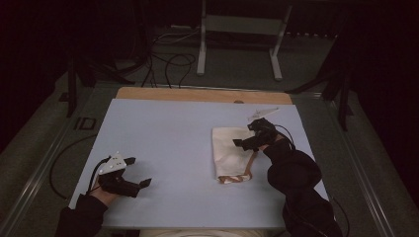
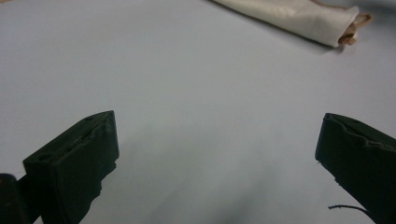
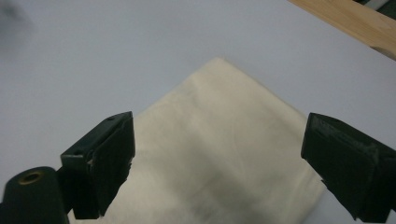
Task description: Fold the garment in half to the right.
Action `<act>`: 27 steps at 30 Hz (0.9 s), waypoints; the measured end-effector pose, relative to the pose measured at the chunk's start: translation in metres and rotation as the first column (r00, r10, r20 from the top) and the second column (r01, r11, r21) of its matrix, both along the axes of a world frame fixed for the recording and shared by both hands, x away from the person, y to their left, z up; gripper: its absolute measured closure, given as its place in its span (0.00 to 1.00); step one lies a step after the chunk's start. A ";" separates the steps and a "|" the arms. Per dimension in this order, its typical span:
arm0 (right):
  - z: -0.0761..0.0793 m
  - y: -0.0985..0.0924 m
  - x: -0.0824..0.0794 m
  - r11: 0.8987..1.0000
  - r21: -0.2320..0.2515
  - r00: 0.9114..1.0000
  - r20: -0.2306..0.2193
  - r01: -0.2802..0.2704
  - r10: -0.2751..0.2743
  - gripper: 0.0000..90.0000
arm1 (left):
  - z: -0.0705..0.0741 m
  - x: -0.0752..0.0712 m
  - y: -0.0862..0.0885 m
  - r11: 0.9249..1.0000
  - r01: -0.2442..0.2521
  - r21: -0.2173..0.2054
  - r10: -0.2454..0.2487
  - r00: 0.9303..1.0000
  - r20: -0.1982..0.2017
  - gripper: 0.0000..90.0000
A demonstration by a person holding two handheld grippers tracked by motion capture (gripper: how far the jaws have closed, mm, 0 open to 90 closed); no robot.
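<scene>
High view gives me one folded cream cloth (image 1: 231, 152) on the pale blue mat (image 1: 163, 148), and two grippers. I have the right gripper (image 1: 246, 138) over the cloth's right side, jaws spread wide above the fabric, holding nothing; whether they touch it I cannot tell. My left gripper (image 1: 137, 173) sits well left of the cloth, jaws wide apart, empty.

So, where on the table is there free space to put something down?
Widest bare patch: the blue mat between the left gripper and the folded cloth, up to the wooden edge. It is crowded only at the right, where the right gripper hovers over the cloth.
</scene>
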State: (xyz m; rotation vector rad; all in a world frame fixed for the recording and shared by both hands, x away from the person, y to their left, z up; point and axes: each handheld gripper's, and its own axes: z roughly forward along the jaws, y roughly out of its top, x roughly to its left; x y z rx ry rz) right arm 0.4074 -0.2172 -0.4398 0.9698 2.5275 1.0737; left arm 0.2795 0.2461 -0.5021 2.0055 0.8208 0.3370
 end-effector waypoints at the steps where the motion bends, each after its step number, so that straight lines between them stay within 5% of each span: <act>1: 0.000 0.000 0.000 1.000 0.000 1.000 0.000 0.000 0.000 0.11 | 0.000 0.000 0.000 1.000 0.000 0.000 0.000 1.000 0.000 0.00; 27: -0.040 -0.057 -0.052 0.997 0.028 0.997 -0.008 0.073 -0.073 0.11 | 0.000 0.000 -0.002 1.000 0.012 0.002 -0.012 1.000 -0.004 0.00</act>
